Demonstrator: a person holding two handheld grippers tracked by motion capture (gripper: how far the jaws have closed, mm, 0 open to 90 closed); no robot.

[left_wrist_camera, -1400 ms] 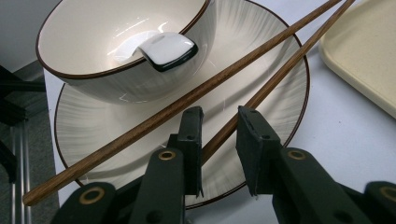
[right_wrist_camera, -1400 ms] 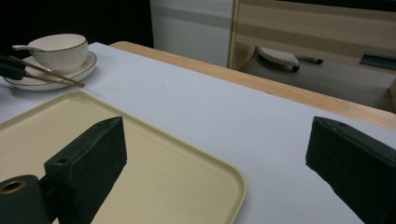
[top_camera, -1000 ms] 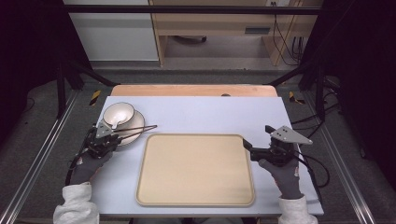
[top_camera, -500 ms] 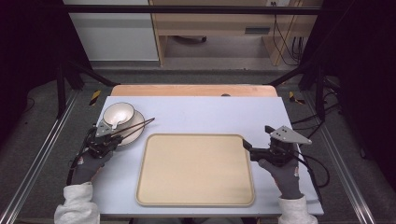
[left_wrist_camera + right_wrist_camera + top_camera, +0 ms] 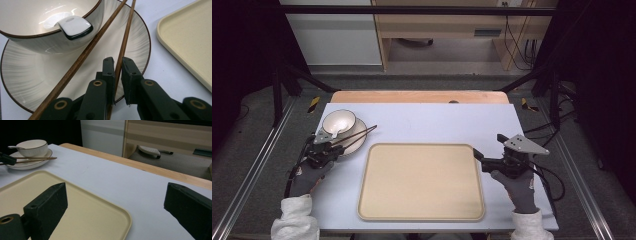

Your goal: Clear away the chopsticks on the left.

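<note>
Left gripper [image 5: 118,72] is clamped on one chopstick [image 5: 125,42]; the second chopstick [image 5: 82,58] lies loose across the plate [image 5: 37,75] beside the bowl [image 5: 338,121]. Right gripper [image 5: 476,154] has its jaws spread wide, holding nothing, right at the tray [image 5: 422,182] edge on the table [image 5: 437,122].

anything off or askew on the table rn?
Nothing spilled or damaged. The two brown wooden chopsticks lie splayed across the white dark-rimmed plate, and the left gripper has its jaws around just one of them. The beige rectangular tray sits square.
</note>
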